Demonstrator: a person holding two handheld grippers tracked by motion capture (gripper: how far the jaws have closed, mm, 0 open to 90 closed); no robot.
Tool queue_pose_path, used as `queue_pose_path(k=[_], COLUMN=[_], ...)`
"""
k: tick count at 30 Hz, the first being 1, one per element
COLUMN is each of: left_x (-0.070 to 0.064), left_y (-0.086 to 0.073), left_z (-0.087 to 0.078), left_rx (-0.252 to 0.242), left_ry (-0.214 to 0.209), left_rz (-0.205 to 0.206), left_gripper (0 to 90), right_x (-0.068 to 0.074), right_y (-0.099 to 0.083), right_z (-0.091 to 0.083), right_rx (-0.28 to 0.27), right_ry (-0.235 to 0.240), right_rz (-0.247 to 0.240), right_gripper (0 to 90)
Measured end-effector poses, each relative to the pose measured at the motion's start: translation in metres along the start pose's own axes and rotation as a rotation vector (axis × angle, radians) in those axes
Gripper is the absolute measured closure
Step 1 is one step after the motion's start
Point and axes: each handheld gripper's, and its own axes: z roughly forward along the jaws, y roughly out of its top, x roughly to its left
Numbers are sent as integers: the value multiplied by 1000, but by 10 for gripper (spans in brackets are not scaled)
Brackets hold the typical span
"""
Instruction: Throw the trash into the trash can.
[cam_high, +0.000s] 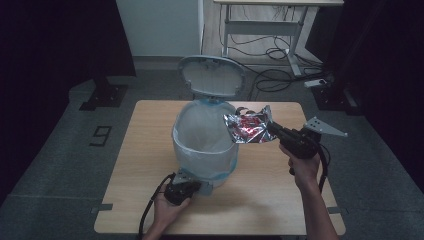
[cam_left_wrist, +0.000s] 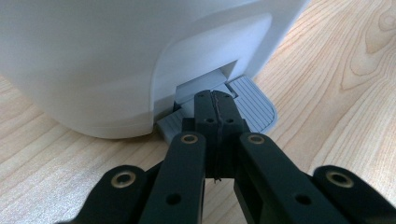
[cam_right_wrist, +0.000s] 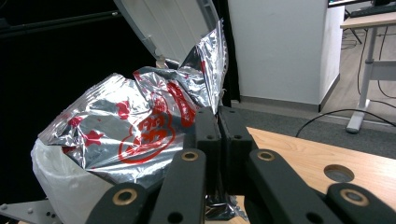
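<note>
High view: pedal bin (cam_high: 205, 145) on desk (cam_high: 140, 165), lid (cam_high: 212, 75) up because left gripper (cam_left_wrist: 215, 100), jaws together, presses the pedal (cam_left_wrist: 254, 102). Right gripper (cam_right_wrist: 217, 123), jaws clamped on a wrapper (cam_high: 248, 125), holds it at the bin's rim, likely for dropping. Wrapper: crumpled silver foil, red print.

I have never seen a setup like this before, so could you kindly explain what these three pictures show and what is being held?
A person sits at a wooden table, holding a two-jaw tool in each hand. The high view looks down from above; the other two pictures come from cameras riding on each tool. On the table stands a white pedal bin with a liner, its lid open. The left tool, jaws closed, rests on the bin's grey foot pedal. The right tool is shut on a crumpled silver and red foil wrapper, held by the bin's open mouth.
</note>
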Motion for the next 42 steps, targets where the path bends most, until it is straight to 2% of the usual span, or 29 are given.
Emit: queue_pose_path(k=[8, 24, 42], left_x=[1, 0, 0], left_y=[-1, -1, -1], left_z=[0, 0, 0], left_rx=[-8, -5, -5], left_ry=[-5, 2, -2], left_rz=[-10, 1, -1], left_gripper=[900, 900, 900], right_x=[6, 15, 28], right_y=[4, 12, 22], right_z=[7, 19, 42], right_rx=[5, 15, 29], right_ry=[9, 26, 53], right_rz=[-12, -27, -36], right_gripper=[877, 877, 877])
